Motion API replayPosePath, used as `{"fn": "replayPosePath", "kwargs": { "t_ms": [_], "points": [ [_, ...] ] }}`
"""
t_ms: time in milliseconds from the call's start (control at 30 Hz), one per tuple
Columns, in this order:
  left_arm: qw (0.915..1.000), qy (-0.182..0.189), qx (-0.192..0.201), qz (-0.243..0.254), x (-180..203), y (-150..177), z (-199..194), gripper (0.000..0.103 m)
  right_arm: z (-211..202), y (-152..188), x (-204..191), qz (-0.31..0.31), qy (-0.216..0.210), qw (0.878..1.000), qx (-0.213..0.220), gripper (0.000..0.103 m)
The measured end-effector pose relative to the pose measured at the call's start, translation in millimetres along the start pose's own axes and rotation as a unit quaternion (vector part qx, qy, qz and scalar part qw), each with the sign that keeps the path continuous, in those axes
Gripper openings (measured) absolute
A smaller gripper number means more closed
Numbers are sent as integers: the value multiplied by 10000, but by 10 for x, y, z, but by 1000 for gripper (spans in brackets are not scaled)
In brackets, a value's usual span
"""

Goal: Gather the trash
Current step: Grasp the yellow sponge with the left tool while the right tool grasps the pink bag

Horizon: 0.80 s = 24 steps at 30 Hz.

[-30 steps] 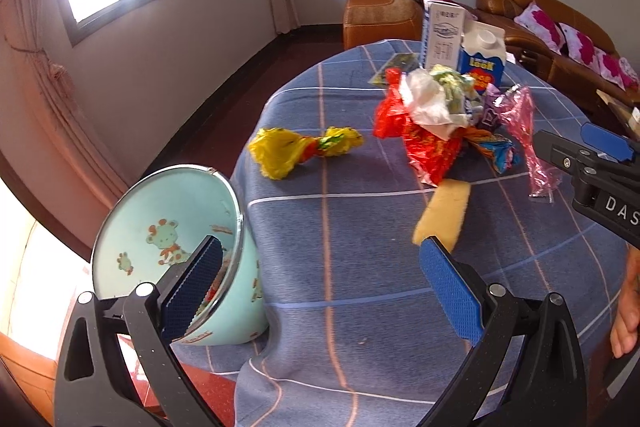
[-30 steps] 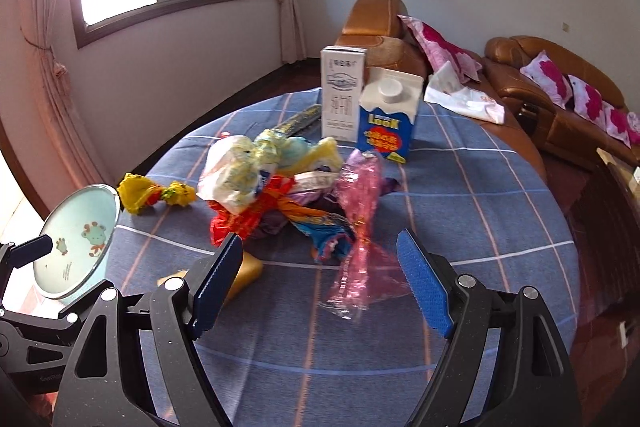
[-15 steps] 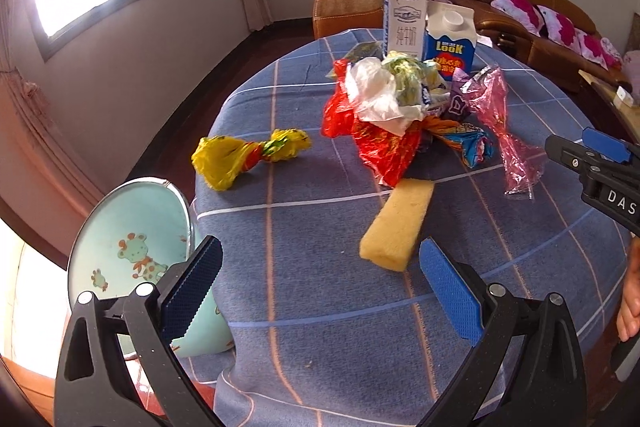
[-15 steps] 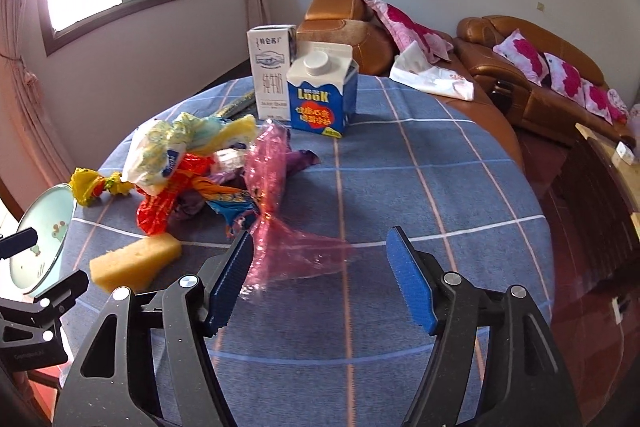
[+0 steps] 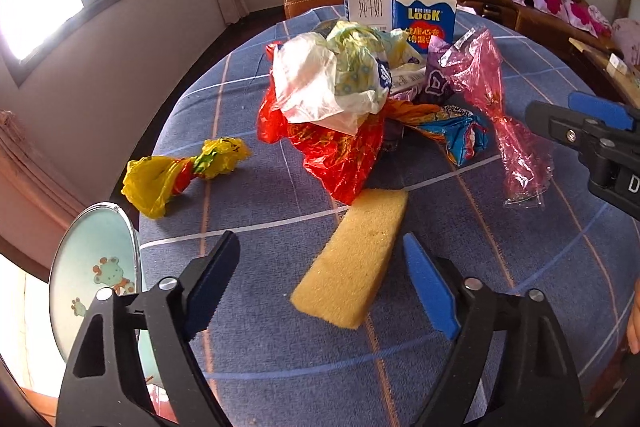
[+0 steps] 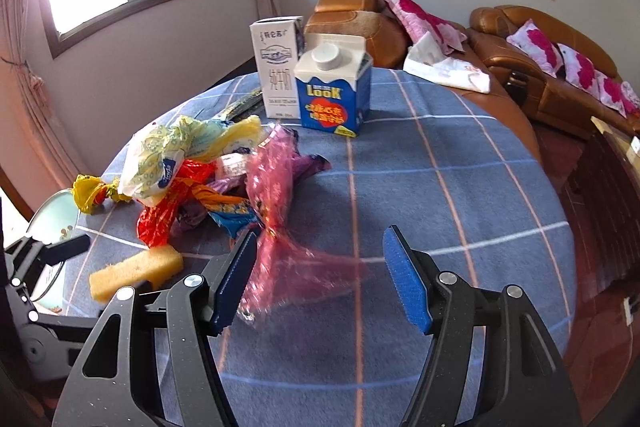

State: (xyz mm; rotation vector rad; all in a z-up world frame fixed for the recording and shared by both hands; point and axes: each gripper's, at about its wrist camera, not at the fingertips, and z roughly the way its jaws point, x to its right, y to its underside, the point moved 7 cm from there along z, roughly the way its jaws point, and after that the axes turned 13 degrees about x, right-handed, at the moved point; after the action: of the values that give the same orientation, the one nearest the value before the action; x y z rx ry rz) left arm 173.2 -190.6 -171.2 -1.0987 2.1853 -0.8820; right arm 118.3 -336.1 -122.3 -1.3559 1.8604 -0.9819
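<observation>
While both tools close, yellow sponge [image 5: 352,263] lies flat, porous, wedge-shaped.

"LOOK" on blue carton [image 6: 334,99]

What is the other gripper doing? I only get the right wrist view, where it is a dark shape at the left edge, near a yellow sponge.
Observer: The left gripper has the sponge between its fingers. Its jaws are closing, but the pads are not on it yet.
Operator: And the pale round thing behind it?
Observer: That is a bin beside the table's edge, with a cartoon animal printed on it.
Operator: Is the yellow bag part of the pile?
Observer: No. The yellow bag lies alone on the cloth, apart from the pile.
</observation>
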Motion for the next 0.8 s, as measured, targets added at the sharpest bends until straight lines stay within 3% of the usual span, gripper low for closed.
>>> {"fn": "replayPosePath", "kwargs": {
  "t_ms": [67, 167, 300, 400, 533, 800],
  "points": [
    [10000, 15, -33, 17, 28, 11, 38, 76, 83, 1, -52, -21, -63, 10000, -60, 65],
    [9999, 87, -131, 44, 73, 51, 105, 62, 226, 53, -129, -105, -159, 9995, -232, 60],
    [9993, 353, -142, 50, 168, 71, 118, 40, 390, 179, -172, -62, -274, 9979, -589, 33],
    [9991, 416, -124, 28, 197, 72, 121, 32, 349, 193, -201, -102, -319, 9979, -547, 23],
    [9990, 447, -30, 4, 195, 62, 67, 29, 179, 131, -216, -123, -298, 9988, -359, 18],
    [9989, 275, 357, -102, 45, -22, -277, 29, -208, 10, -220, -83, -256, 9996, -15, 17]
  ]
}}
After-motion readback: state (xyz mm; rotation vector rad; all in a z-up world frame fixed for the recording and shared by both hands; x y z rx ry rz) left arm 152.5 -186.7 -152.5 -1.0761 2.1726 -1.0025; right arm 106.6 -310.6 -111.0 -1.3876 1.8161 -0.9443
